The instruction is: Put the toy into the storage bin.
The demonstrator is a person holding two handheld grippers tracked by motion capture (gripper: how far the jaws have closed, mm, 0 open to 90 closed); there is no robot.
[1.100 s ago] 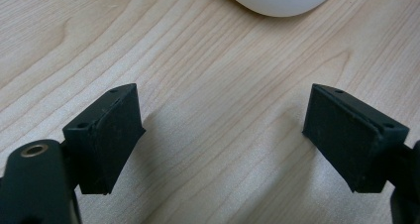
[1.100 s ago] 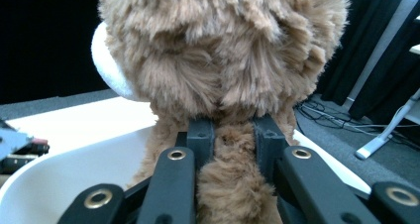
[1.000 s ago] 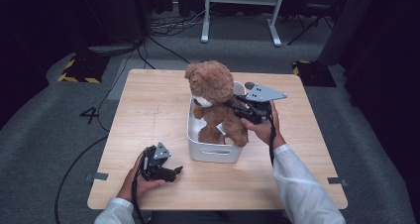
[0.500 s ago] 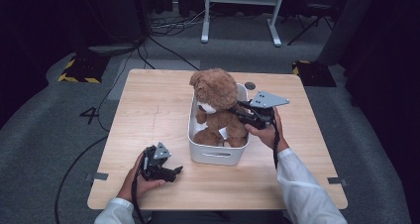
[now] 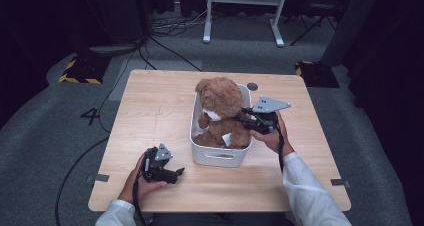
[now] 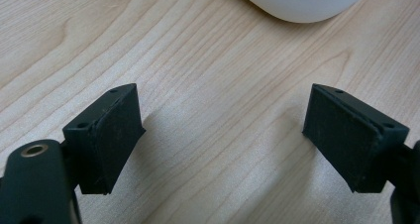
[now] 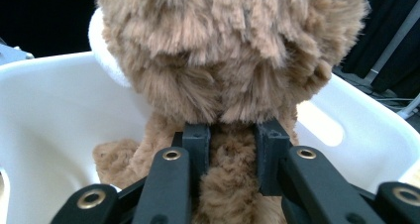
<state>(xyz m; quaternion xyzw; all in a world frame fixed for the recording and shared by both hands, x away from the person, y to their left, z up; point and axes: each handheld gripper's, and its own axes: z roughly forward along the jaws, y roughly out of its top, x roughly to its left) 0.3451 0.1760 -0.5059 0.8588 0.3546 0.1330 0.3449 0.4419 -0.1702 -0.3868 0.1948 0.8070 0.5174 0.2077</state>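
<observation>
Right gripper (image 7: pixel 232 149): clamped on teddy bear (image 5: pixel 222 111) at the back, just below the head; brown fur bunched between the pads (image 7: pixel 198 144). Jaws just eased apart slightly, bear between them and pads pressing on the fur. Held from the right side of the white bin (image 5: pixel 215 156).

Left gripper (image 5: pixel 177 173): released, jaws wide apart, nothing between them. Resting low over bare wooden table (image 5: pixel 150 101), near the front left corner of the bin, not touching it.

Teddy bear: seated upright inside the bin, head above the rim, legs down within the walls. Bin standing mid-table, slightly right of centre.
</observation>
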